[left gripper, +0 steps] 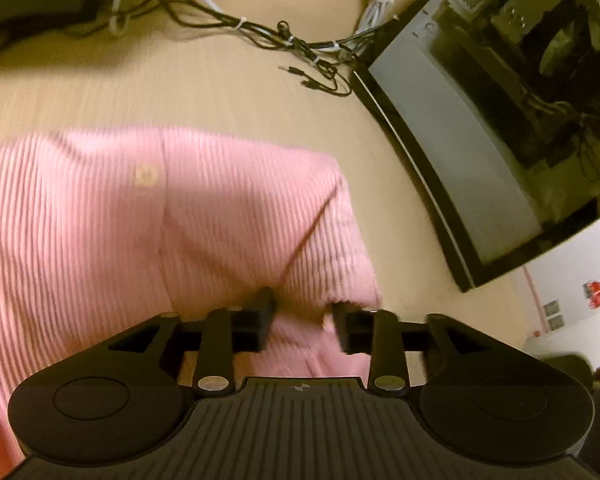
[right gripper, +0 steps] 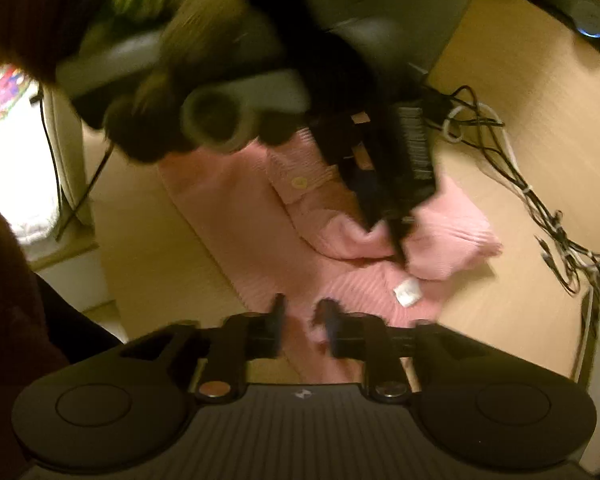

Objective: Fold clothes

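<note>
- Lying across the pale wooden table [left gripper: 228, 92] is one pink ribbed garment [left gripper: 148, 216], partly gathered, its fold not yet finished by my reading.
- One left gripper [left gripper: 302, 312] sits low over the near edge of the cloth; its fingers stand apart with pink fabric showing in the gap. From the right wrist view its tips [right gripper: 396, 236] appear to pinch a raised fold at the garment's middle, though blur prevents certainty (so whether it truly grips, I cannot tell).
- One right gripper [right gripper: 300, 314] hovers at the hem nearest its camera, jaws parted with cloth between them; likely placed there to take that edge for folding over, not clearly clamped.
- Two buttons can be counted, one per view: a pale button [left gripper: 145, 176] on a placket, and a yellowish one [right gripper: 299, 182] near the collar band.
- One small white label [right gripper: 407, 291] lies exposed, suggesting an inner face is turned up.
- One dark computer case [left gripper: 500, 120] stands beside the garment, well clear of it, and one tangle of cables [left gripper: 300, 46] trails behind (too knotted to count individually).
</note>
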A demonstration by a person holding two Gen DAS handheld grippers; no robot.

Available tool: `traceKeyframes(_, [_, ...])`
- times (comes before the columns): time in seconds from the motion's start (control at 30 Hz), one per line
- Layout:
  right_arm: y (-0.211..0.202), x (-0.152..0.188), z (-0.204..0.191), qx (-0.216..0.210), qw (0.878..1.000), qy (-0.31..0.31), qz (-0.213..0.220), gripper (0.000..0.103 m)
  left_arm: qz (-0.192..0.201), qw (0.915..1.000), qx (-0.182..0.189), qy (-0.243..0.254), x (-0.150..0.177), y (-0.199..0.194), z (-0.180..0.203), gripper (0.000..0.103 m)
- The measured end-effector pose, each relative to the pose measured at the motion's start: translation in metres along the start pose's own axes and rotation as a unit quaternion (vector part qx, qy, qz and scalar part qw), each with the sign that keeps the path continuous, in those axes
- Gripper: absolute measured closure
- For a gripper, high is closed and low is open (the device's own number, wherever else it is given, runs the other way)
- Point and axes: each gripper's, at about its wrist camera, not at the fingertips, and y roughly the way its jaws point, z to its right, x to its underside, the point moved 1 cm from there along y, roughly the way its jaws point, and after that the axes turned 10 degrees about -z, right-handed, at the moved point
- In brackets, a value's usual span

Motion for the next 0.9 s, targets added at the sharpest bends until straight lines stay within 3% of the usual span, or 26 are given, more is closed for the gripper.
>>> traceKeyframes(0.07, [-0.015,0.007,0.009,0.007,1.000,0.020,0.002,0.045,-0.001,0.9999,0.008,0.009,0.017,-0.013,0.009,0.036])
traceKeyframes(0.2, [-0.042,0.016,0.041,0.000,0.993,0.116,0.020,0.041,0.020,0.9987,0.032,0.034,0.050,-0.061,0.028,0.028])
traceKeyframes(0.27, [-0.053,0.021,0.063,-0.006,0.983,0.180,0.040,0.041,0.069,0.9971,0.027,0.017,0.055,-0.103,0.019,0.024])
traceKeyframes(0.33, [-0.054,0.020,0.082,-0.011,0.969,0.241,0.062,0.041,0.126,0.9918,-0.001,-0.019,0.054,-0.141,-0.005,0.024])
traceKeyframes(0.43, [-0.044,0.013,0.105,-0.020,0.942,0.323,0.092,0.058,0.185,0.9767,-0.049,-0.096,0.048,-0.177,-0.056,0.024])
traceKeyframes(0.47, [-0.038,0.010,0.110,-0.027,0.932,0.348,0.098,0.065,0.192,0.9719,-0.055,-0.125,0.047,-0.182,-0.074,0.024])
traceKeyframes(0.53, [-0.024,0.006,0.114,-0.037,0.917,0.384,0.098,0.069,0.178,0.9695,-0.042,-0.164,0.051,-0.177,-0.101,0.024])
traceKeyframes(0.57, [-0.019,0.000,0.110,-0.034,0.919,0.381,0.098,0.069,0.169,0.9694,-0.035,-0.174,0.054,-0.172,-0.111,0.024])
traceKeyframes(0.63, [-0.017,-0.019,0.091,-0.012,0.940,0.326,0.102,0.069,0.158,0.9735,-0.032,-0.162,0.067,-0.165,-0.113,0.023])
traceKeyframes(0.67, [-0.017,-0.029,0.079,0.000,0.953,0.286,0.102,0.060,0.154,0.9764,-0.033,-0.148,0.072,-0.163,-0.110,0.020])
traceKeyframes(0.7, [-0.019,-0.040,0.064,0.015,0.967,0.232,0.101,0.045,0.150,0.9791,-0.038,-0.132,0.077,-0.161,-0.107,0.017])
traceKeyframes(0.77, [-0.015,-0.061,0.027,0.039,0.987,0.119,0.099,0.040,0.139,0.9832,-0.062,-0.101,0.090,-0.160,-0.103,0.016])
traceKeyframes(0.9, [0.018,-0.099,-0.031,0.047,0.995,-0.018,0.084,0.038,0.109,0.9867,-0.110,-0.049,0.103,-0.155,-0.098,0.015])
